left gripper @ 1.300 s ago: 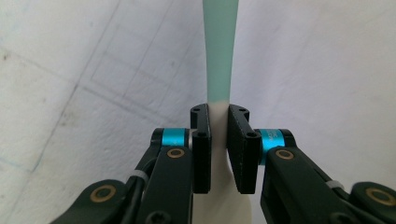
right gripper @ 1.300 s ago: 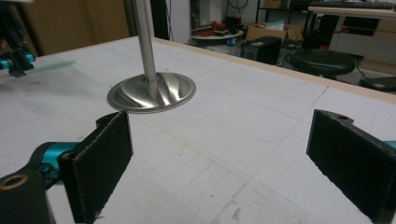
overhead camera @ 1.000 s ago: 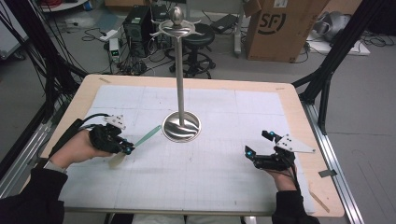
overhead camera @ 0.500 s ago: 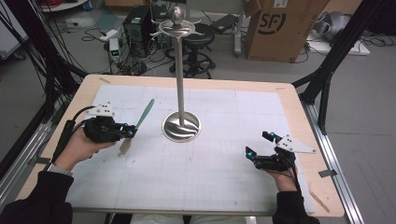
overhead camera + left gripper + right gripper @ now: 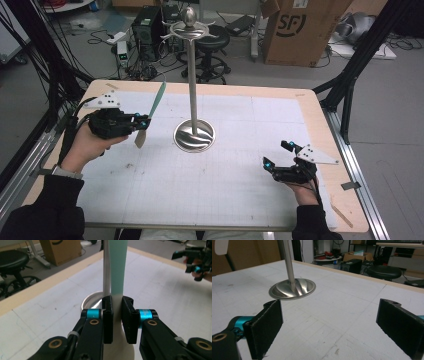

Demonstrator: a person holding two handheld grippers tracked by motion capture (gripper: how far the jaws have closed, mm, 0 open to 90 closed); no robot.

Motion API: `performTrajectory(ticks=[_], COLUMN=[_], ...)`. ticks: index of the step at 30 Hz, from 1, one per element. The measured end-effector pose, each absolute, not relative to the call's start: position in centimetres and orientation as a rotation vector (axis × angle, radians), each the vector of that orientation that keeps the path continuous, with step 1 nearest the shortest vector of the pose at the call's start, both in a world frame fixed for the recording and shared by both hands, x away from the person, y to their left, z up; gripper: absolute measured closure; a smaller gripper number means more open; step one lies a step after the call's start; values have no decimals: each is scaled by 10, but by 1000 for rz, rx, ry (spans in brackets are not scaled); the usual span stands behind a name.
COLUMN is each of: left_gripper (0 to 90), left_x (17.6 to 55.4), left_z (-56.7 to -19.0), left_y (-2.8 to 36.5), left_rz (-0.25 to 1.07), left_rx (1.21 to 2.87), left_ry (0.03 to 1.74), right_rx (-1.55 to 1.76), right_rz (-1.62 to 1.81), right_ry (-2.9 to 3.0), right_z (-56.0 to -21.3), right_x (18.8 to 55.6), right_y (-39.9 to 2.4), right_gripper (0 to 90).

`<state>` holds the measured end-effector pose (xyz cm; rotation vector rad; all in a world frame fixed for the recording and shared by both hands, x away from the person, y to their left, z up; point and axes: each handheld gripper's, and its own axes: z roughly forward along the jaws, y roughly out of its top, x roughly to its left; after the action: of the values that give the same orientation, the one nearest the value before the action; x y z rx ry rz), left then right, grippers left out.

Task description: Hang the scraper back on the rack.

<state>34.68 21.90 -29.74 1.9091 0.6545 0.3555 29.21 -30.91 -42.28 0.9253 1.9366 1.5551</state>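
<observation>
One desk (image 5: 240,200) is seen, covered by a white gridded mat, with a single steel stand (image 5: 194,135) set at its centre: a round ribbed base, a tall upright pole, and curved arms under a ball knob at the top. Nothing is seen hanging on those arms. One spatula-like tool (image 5: 150,112), with a mint green handle and a cream blade, is held off the desk at about 9 o'clock from the stand's base, its green end tilted up toward 1 o'clock. The left tongs (image 5: 140,124) are clamped on it where the green meets the cream; in the left gripper view the left tongs (image 5: 117,315) are seen pressing that neck from both sides, with the handle rising in front of the pole. The right tongs (image 5: 272,167) are held low over the desk at about 4 o'clock from the base, well apart from it, by one hand (image 5: 305,187). In the right gripper view the right tongs (image 5: 329,322) are spread wide, with bare mat between the two pads. One cardboard box (image 5: 300,30) and one black stool (image 5: 212,40) are seen on the floor beyond the desk's far edge.
</observation>
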Motion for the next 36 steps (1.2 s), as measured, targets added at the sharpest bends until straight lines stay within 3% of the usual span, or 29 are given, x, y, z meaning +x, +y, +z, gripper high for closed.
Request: performTrajectory(ticks=[5, 18, 36], left_gripper=[804, 804, 804], left_x=[352, 356, 358], left_z=[-278, -244, -230], left_y=[210, 211, 207], left_rz=[447, 435, 459], left_rx=[1922, 1769, 1699], left_ry=[643, 616, 585], right_rx=[922, 916, 918], right_rz=[1559, 1570, 1567], right_ry=[1945, 1951, 1957], right_z=[-424, -424, -424], right_x=[292, 292, 292], right_y=[-309, -309, -308], right_gripper=[59, 59, 59])
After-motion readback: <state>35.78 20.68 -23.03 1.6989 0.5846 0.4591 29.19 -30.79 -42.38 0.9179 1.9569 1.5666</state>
